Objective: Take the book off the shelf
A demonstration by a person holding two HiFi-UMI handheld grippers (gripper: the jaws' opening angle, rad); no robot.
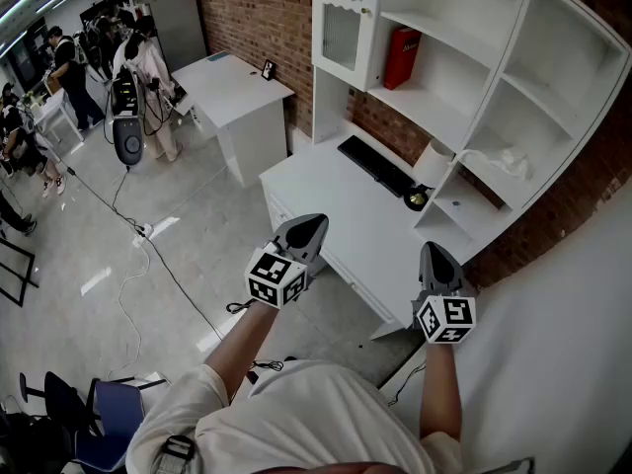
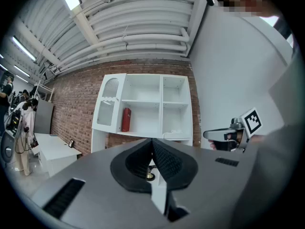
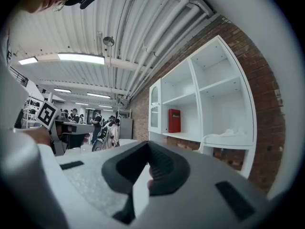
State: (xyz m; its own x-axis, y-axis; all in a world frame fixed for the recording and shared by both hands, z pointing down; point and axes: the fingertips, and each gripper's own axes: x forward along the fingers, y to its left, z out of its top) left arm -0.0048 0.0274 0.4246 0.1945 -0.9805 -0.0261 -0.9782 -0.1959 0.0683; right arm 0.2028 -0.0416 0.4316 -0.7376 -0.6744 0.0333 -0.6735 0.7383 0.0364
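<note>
Hovering well apart from shelf (image 1: pixel 499 82), left gripper (image 1: pixel 314 221), right gripper (image 1: pixel 434 249), fingers closed empty, book (image 1: pixel 401 57) upright.

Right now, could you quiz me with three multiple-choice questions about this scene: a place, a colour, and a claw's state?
1. Where is the book?
A) on the desk
B) on a shelf beside the glass door
C) in a claw

2. What colour is it?
A) blue
B) red
C) green

3. How do the jaws of the left claw stand?
A) wide apart
B) clamped on the book
C) together, empty

Answers: 1 B, it stands upright in the shelf unit; 2 B, red against white boards; 3 C, they meet with nothing between.
</note>
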